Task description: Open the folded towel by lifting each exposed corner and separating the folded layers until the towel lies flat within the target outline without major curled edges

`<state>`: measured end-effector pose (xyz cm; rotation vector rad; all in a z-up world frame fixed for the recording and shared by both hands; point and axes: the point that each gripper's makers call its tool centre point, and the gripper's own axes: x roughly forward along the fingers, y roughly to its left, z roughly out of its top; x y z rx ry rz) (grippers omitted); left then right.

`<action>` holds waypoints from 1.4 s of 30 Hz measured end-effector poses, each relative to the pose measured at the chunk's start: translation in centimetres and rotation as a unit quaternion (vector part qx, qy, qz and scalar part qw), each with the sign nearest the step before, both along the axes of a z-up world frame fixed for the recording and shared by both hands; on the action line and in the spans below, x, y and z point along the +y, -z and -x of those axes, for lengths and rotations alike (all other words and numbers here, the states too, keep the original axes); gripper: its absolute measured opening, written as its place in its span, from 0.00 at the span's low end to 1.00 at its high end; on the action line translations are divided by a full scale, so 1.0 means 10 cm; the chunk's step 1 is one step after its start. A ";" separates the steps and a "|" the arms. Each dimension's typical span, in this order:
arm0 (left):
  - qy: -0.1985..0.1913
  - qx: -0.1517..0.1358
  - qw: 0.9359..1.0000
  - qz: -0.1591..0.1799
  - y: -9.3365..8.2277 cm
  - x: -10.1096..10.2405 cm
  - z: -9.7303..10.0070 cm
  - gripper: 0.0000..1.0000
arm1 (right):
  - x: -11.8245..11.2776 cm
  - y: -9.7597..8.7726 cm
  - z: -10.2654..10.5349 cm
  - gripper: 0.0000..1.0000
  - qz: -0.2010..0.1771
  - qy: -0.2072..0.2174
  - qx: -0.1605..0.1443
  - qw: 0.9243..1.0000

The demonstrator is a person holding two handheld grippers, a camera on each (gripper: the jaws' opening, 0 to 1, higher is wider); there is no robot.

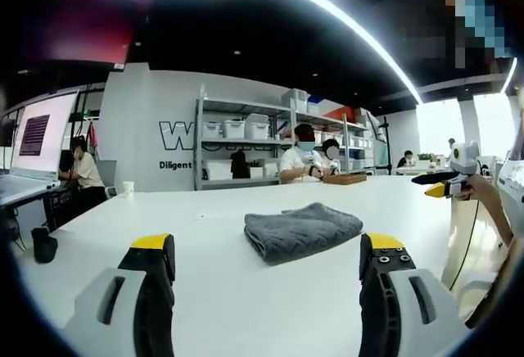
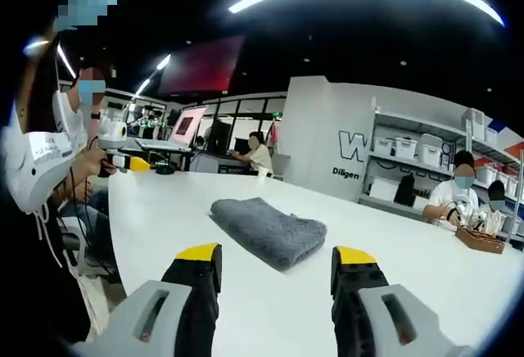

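Observation:
A grey folded towel [image 1: 303,230] [image 2: 268,228] lies in a thick stack on the white table [image 1: 205,210] [image 2: 164,201]. My left gripper [image 1: 268,250] hovers just short of the towel's near edge, jaws wide open with nothing between them. My right gripper [image 2: 277,257] faces the towel from another side, also wide open and empty, its yellow tips flanking the towel's near corner. The right gripper [image 1: 446,183] also shows at the right of the left gripper view, held in a hand. The left gripper [image 2: 123,159] shows at the left of the right gripper view.
A wooden tray [image 1: 344,178] [image 2: 479,240] sits at the table's far end, where masked people sit. A paper cup [image 1: 128,187] stands near the far left edge. Metal shelves with bins [image 1: 246,140] line the back wall. The person's body is close beside the table [image 2: 49,169].

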<state>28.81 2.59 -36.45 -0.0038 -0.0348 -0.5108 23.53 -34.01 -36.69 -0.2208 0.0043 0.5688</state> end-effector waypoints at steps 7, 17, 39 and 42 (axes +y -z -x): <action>0.000 0.002 1.000 0.003 0.00 0.00 -0.01 0.92 | 0.02 0.00 0.00 0.51 0.004 -0.004 0.000 1.000; -0.001 0.009 1.000 0.013 0.04 0.02 -0.03 0.91 | 0.02 0.04 -0.03 0.50 0.004 -0.002 0.004 1.000; 0.017 0.012 0.999 0.030 0.08 -0.07 -0.05 0.91 | 0.10 0.12 -0.08 0.48 -0.019 -0.005 0.002 1.000; 0.023 0.011 0.999 0.038 0.08 -0.11 -0.07 0.91 | 0.10 0.11 -0.11 0.48 -0.027 -0.003 -0.001 1.000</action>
